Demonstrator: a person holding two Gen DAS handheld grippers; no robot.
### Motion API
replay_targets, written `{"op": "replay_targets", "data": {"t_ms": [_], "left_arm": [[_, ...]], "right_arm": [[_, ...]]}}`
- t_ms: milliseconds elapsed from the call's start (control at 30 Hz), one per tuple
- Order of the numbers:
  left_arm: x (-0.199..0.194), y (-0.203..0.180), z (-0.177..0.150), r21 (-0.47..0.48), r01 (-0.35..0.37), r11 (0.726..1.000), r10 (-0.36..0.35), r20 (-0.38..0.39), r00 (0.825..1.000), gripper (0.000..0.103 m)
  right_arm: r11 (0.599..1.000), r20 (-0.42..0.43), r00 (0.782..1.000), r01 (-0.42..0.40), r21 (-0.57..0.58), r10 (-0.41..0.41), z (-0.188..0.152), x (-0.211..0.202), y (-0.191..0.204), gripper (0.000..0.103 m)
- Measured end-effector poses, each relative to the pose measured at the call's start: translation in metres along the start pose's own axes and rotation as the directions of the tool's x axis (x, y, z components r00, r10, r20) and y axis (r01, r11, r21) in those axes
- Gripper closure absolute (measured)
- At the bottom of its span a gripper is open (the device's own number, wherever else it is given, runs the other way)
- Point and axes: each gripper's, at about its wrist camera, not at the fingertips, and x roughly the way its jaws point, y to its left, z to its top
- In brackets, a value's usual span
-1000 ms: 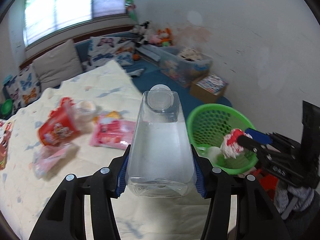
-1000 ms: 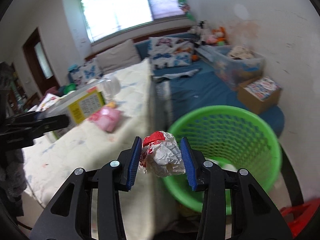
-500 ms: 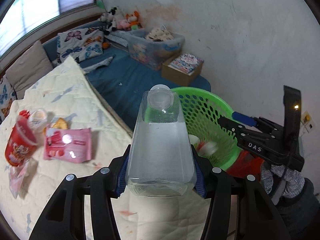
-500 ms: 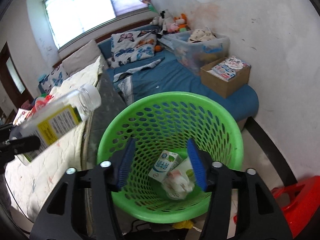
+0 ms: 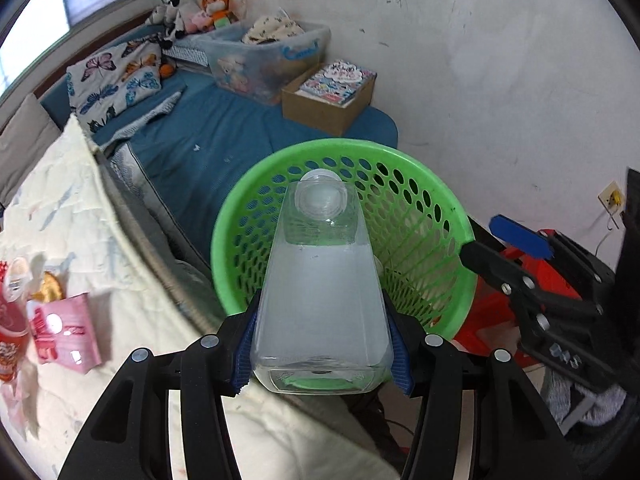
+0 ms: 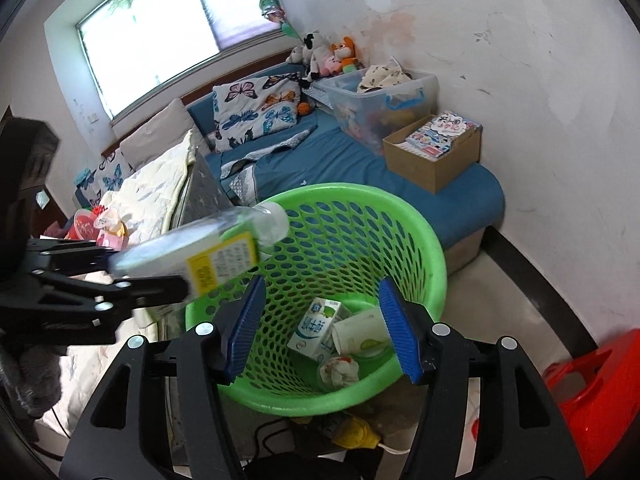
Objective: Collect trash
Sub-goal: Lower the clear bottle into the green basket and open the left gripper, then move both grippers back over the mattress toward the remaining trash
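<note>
Bedroom clutter all round, and right up close the left claw (image 5: 322, 354) is clenched on a clear plastic bottle (image 5: 322, 292), blue pads pressing its flat sides near the base. The bottle hangs over the near rim of the green basket (image 5: 460, 220), long axis running away from the claw, cap end leading and tipped down toward the basket's mouth. It looks empty, so light, thin-walled and a bit slick; that low grip on the broad sides seems sound, though a hard squeeze would probably buckle it. Over on the right, the right claw (image 6: 322, 330) is opening with nothing between its jaws, poised above the basket, and below it lie a milk carton (image 6: 316, 328), a paper cup (image 6: 360, 332) and a crumpled wad (image 6: 340, 372) on the bottom. Beside the basket, the bed (image 5: 72, 216) carries a pink packet (image 5: 66, 332) and a red cup (image 5: 10, 340), likely next. Farther back sit a cardboard box (image 5: 320, 110), a storage tub (image 5: 260, 60) and stuffed toys (image 5: 196, 12) against the wall.
</note>
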Motion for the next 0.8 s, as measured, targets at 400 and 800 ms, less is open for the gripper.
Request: {"op": "replay_targets", "data": {"t_ms": [400,800], "left_arm": [[-0.001,-0.006,0.003,-0.017,0.020,1.000,-0.019,0.065,0.998,0.044],[-0.063,0.049,-0.053,-0.111,-0.069,0.991,0.085,0.143,0.986,0.044]], "right_arm": [[0.999,0.018,1.000,-0.018,0.040,0.017,-0.006,-0.011,-0.003,0.042],[0.993,0.011,0.995,-0.101,-0.064,0.102,0.000,-0.016,0.048,0.037]]}}
